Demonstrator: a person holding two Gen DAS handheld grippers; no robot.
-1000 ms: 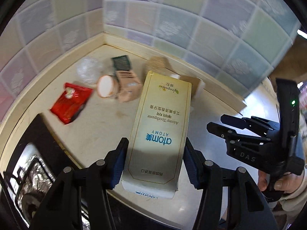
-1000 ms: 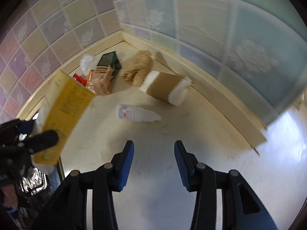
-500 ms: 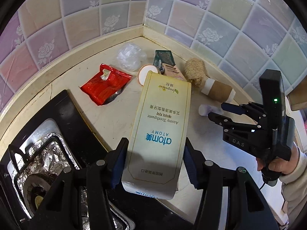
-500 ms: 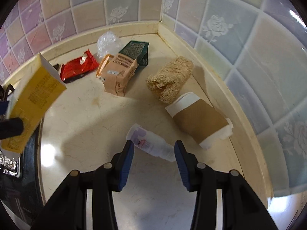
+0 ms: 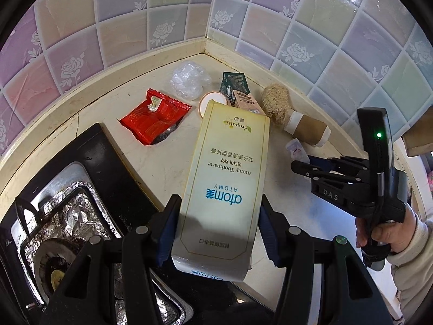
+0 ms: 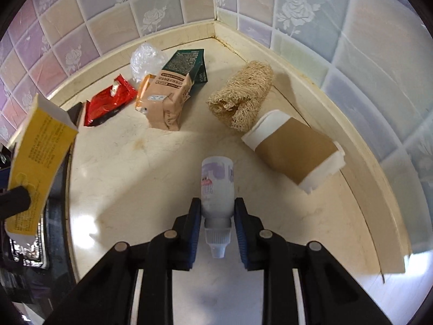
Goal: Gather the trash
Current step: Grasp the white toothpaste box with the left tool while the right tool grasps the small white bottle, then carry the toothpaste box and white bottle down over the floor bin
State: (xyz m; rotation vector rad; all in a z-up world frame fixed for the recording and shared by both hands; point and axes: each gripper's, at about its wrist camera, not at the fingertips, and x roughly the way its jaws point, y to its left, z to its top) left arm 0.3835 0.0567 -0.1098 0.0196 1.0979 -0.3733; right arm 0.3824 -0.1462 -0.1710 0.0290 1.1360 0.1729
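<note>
The right gripper (image 6: pixel 217 223) has just been closing, and its fingers (image 6: pixel 195 216) now clench the small white bottle (image 6: pixel 217 189), which lies on the desk (image 6: pixel 135 168). The left gripper (image 5: pixel 219 227) grasps the toothpaste box (image 5: pixel 224 184) above the desk. The step is picking up the bottle; next it probably needs lifting. Other trash, such as the red wrapper (image 6: pixel 108 103) and the paper cup (image 6: pixel 295 149), waits near the corner.
</note>
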